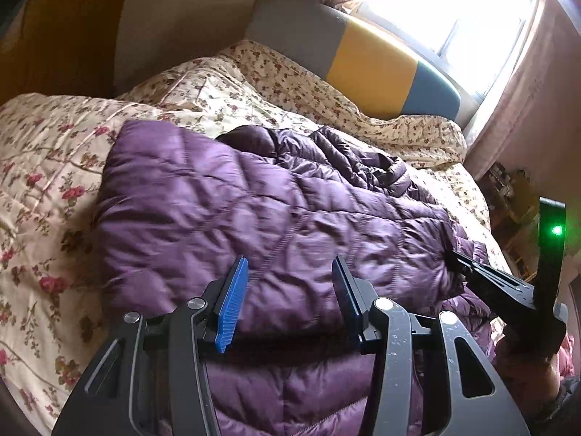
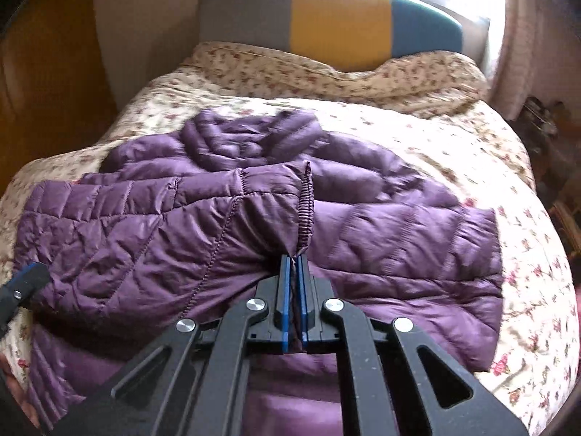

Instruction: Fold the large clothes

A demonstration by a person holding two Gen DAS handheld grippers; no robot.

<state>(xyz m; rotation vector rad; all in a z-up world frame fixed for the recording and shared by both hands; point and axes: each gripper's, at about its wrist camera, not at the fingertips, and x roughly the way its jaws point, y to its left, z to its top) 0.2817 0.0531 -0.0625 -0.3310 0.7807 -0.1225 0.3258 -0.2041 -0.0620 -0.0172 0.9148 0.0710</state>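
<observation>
A purple quilted down jacket (image 1: 254, 210) lies spread on the bed; it also fills the middle of the right wrist view (image 2: 381, 225). One sleeve (image 2: 181, 210) is folded across the body, its elastic cuff (image 2: 307, 210) near the centre. My right gripper (image 2: 294, 265) is shut on the cuff end of that sleeve; it shows at the right edge of the left wrist view (image 1: 454, 254). My left gripper (image 1: 290, 272) is open and empty just above the jacket's near part. One of its fingertips (image 2: 25, 276) shows at the left edge of the right wrist view.
The bed has a floral quilt (image 1: 47, 189) and a floral pillow (image 2: 326, 72) at the far end. A grey, yellow and blue headboard (image 2: 341, 18) stands behind it. A bright window (image 1: 454, 11) with curtains is beyond. Cluttered furniture (image 1: 508, 196) stands right of the bed.
</observation>
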